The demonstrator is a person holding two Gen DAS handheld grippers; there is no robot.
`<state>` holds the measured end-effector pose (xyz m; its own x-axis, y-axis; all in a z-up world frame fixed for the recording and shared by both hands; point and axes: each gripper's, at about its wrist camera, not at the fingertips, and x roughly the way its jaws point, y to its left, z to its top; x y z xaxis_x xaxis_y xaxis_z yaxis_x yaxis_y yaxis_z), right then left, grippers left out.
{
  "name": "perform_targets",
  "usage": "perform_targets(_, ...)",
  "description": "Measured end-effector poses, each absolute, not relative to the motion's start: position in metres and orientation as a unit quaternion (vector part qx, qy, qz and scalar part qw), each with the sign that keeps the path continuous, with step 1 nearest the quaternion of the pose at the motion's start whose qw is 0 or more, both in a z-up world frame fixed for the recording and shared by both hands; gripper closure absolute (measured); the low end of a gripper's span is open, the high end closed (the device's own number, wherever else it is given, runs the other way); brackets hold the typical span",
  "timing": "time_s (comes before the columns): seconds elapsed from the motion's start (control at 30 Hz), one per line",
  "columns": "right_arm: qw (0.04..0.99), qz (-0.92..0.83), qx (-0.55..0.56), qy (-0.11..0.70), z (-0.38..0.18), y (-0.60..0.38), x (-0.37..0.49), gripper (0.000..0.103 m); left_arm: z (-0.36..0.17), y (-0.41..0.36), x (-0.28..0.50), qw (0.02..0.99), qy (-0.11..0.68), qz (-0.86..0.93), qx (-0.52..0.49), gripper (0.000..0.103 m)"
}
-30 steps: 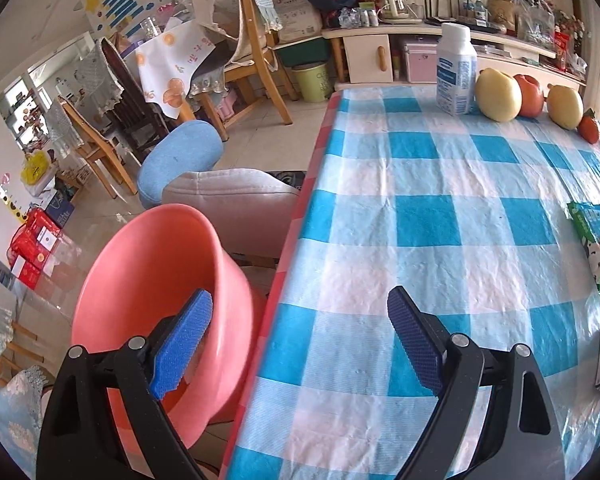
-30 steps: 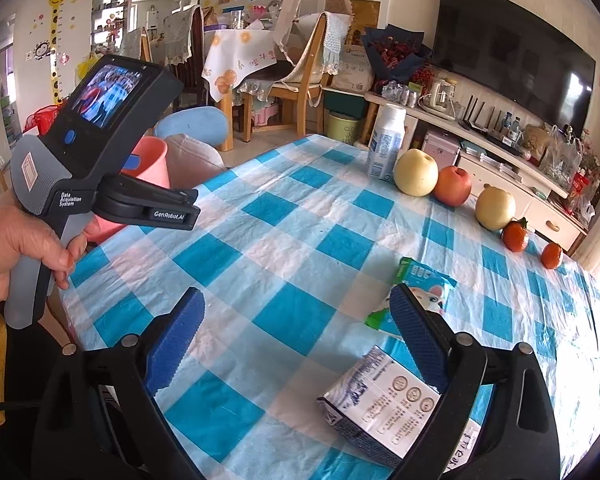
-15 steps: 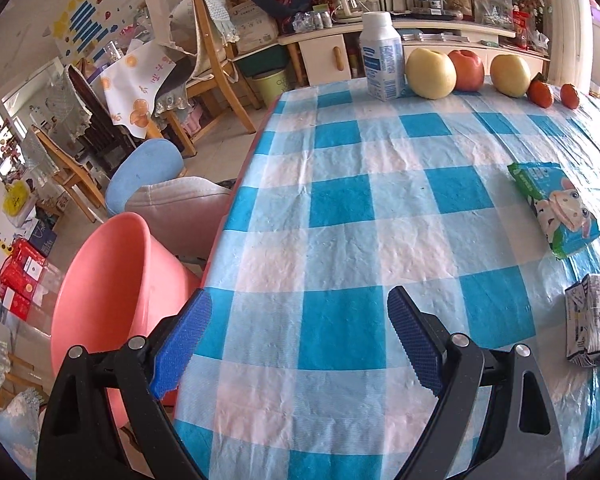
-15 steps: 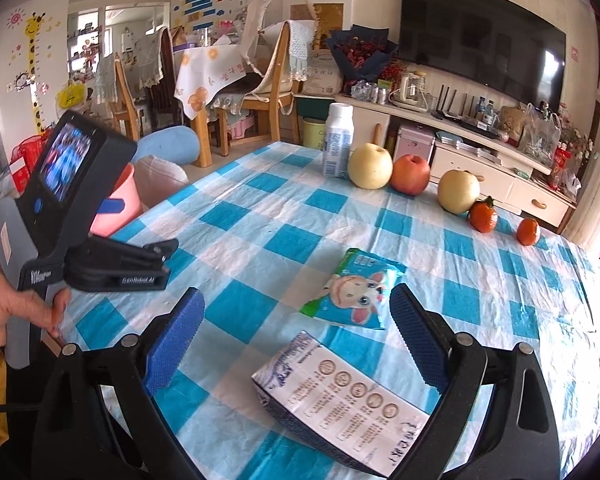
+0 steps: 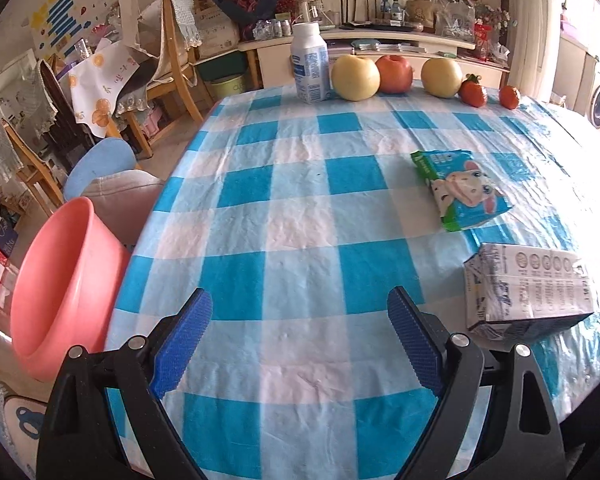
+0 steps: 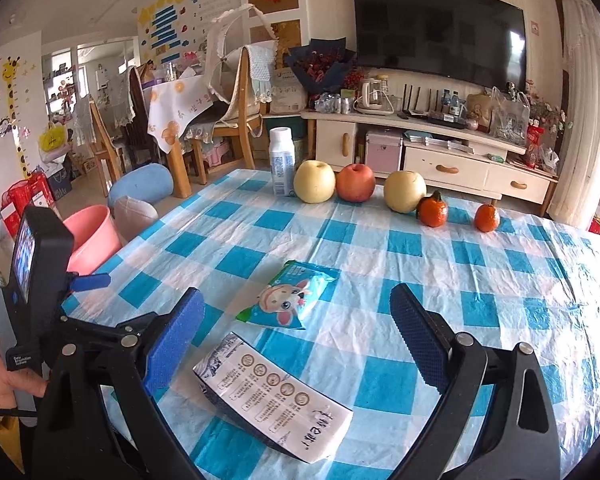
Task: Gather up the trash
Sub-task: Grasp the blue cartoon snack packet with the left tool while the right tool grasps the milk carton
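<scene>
Both grippers' fingers (image 6: 416,340) gape wide, milk carton (image 6: 272,396) lying between the right pair.

A white bottle (image 6: 282,168), pears, an apple (image 6: 355,182) and tangerines line the far table edge.

The left gripper (image 5: 300,340) hung with jaws wide over the checked counter (image 5: 300,208), carton (image 5: 528,292) lying rightward.
</scene>
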<state>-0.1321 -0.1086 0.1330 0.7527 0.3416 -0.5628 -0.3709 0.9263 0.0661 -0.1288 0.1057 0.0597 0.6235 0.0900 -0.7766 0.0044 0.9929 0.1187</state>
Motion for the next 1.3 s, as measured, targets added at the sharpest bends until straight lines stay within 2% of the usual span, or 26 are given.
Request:
perform_targets(0.4, 0.919, 0.191, 0.053, 0.34, 0.126, -0.185, -0.115, 0.009, 0.052, 0.057, -0.148, 0.884, 0.452, -0.11, -0.052, 0.014)
perform_targets(0.87, 0.902, 0.21, 0.056, 0.374, 0.096, -0.207, -0.104, 0.009, 0.028, 0.005, -0.113, 0.84, 0.477, -0.203, -0.162, 0.014)
perform_targets(1.1, 0.902, 0.18, 0.09, 0.381, 0.091, -0.233, -0.097, 0.009, 0.025, -0.049, -0.071, 0.827, 0.489, -0.246, -0.127, 0.014)
perform_targets(1.3, 0.89, 0.192, 0.105, 0.399, 0.085, -0.236, -0.093, 0.009, 0.051, -0.043, -0.061, 0.849, 0.475, -0.222, -0.059, 0.014)
